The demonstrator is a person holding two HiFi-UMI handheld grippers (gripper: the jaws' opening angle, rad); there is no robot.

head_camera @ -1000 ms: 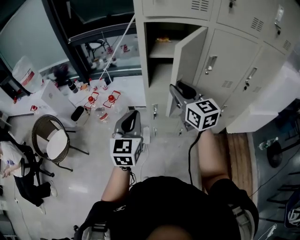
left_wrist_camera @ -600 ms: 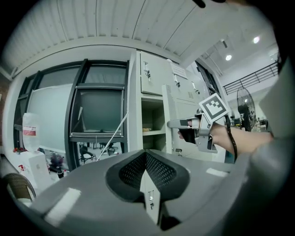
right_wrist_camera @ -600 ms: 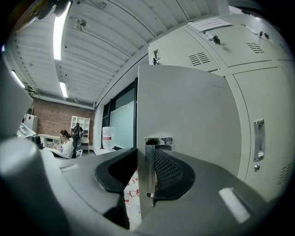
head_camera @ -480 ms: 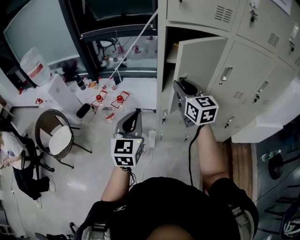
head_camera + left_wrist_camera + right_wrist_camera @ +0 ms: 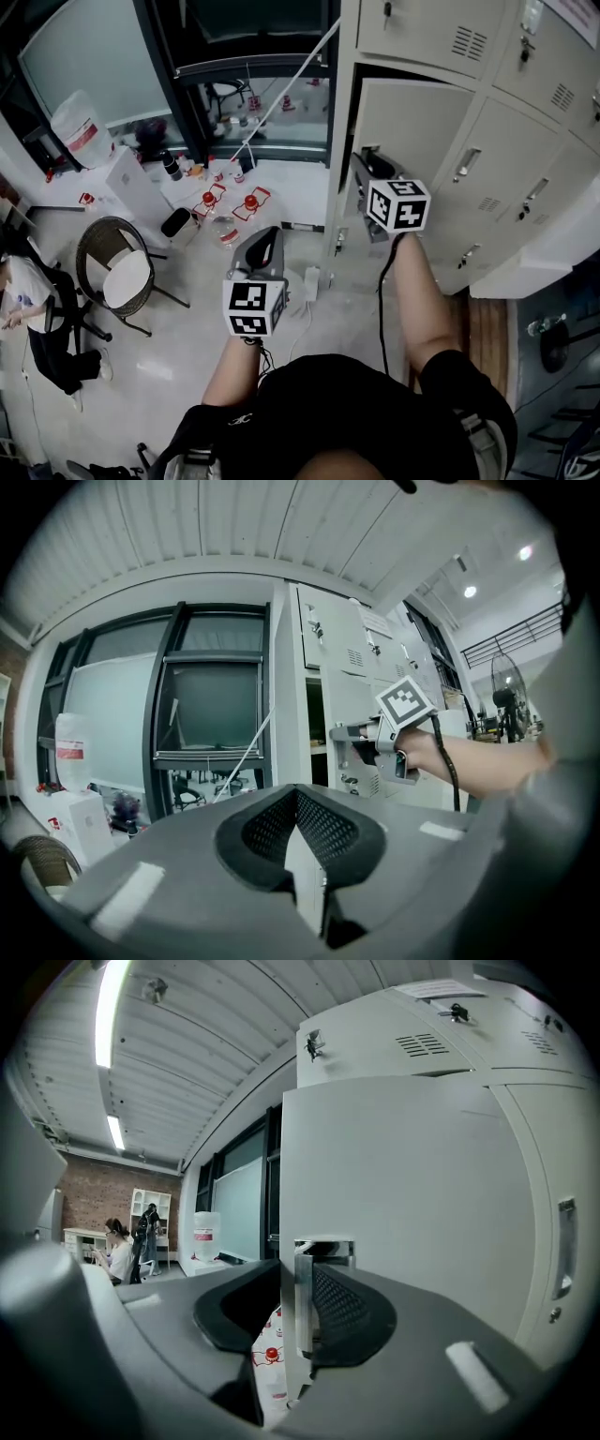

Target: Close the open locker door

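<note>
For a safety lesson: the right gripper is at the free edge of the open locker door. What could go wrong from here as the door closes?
1. The right gripper has just been closing its jaws on the edge of the locker door, at the metal latch. The inner jaw could get pinched against the locker frame unless it lets go in time.
2. Letting go too early may leave the door ajar and unlatched.

Head view: locker door (image 5: 412, 122) swings nearly shut; dark opening at upper centre narrows to a strip, shelf gone from view. R gripper (image 5: 364, 161) shifts up-frame w/ door edge; jaws have just been closing, edge btwn them. Lockers (image 5: 525, 84) drift right in frame.
</note>
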